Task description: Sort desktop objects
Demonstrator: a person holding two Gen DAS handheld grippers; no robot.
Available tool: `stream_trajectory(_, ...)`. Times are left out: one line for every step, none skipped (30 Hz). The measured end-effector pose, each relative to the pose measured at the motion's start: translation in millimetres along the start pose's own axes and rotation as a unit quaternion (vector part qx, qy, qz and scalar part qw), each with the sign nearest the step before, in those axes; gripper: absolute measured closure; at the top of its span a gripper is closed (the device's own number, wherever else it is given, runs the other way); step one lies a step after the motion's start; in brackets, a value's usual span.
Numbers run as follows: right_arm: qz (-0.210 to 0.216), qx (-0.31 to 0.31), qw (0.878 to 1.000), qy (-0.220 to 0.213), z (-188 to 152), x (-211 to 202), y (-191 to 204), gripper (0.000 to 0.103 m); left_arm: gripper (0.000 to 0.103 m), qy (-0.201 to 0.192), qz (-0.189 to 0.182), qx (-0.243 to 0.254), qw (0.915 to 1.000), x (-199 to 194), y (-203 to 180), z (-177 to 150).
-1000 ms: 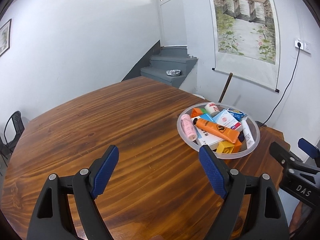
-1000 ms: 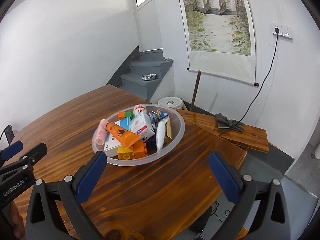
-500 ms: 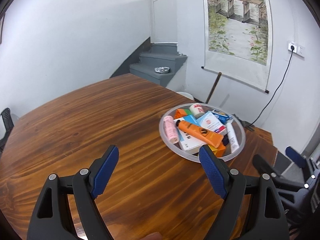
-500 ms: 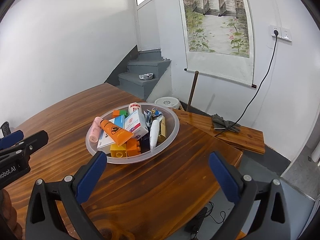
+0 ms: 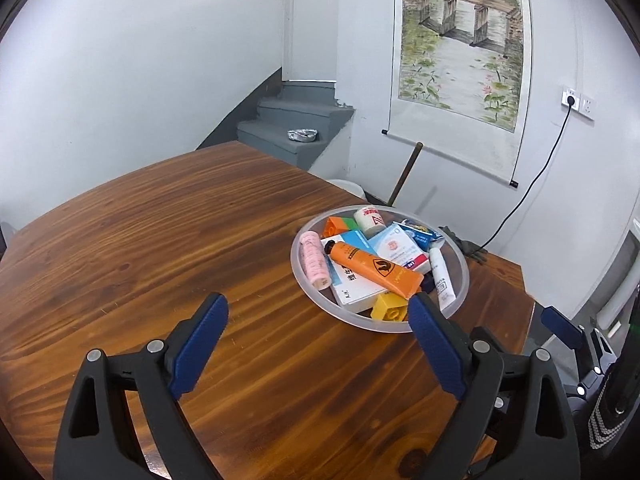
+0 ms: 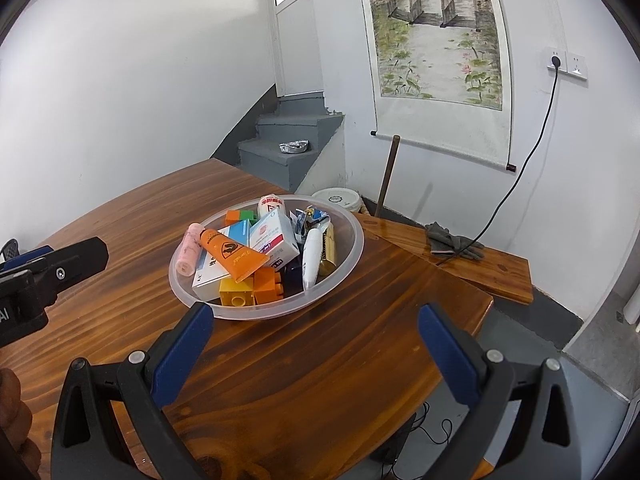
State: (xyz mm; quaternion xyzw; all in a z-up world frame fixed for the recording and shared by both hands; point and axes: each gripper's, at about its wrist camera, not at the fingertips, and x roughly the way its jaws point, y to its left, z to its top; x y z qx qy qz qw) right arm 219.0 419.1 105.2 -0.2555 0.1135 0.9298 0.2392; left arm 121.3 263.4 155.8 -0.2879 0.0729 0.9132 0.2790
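Observation:
A clear plastic bowl (image 5: 464,280) (image 6: 356,248) stands on the wooden table (image 5: 160,248), heaped with small items. Among them are an orange tube (image 5: 376,268) (image 6: 232,254), a pink roll (image 5: 314,260) (image 6: 190,250), a white tube (image 5: 440,276) (image 6: 312,256), a yellow brick (image 5: 388,308) (image 6: 236,292) and small boxes. My left gripper (image 5: 318,312) hovers short of the bowl and left of it, its jaws opening with only table between them. My right gripper (image 6: 316,316) is open and empty, just short of the bowl's near rim.
The table's right edge (image 6: 480,312) drops off close behind the bowl. Beyond it lie a wooden plank with grey gloves (image 6: 452,240), a white bucket (image 6: 336,198) and a stick leaning on the wall. Grey stairs (image 5: 296,120) rise behind the table.
The left wrist view has swung right, so the bowl now sits nearer its centre. The left jaws stand slightly wider. The right gripper has barely moved.

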Motion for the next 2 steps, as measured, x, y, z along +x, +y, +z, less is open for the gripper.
stream_trajectory(0.001,0.002,1.0,0.001,-0.1,0.9,-0.1,0.0,0.009,0.002,-0.002,0.002,1.0,0.5,0.1,-0.5)
stream_trajectory(0.002,0.003,1.0,0.002,-0.3,1.4,0.0,0.0,0.009,0.004,-0.003,0.004,1.0,1.2,0.9,-0.7)
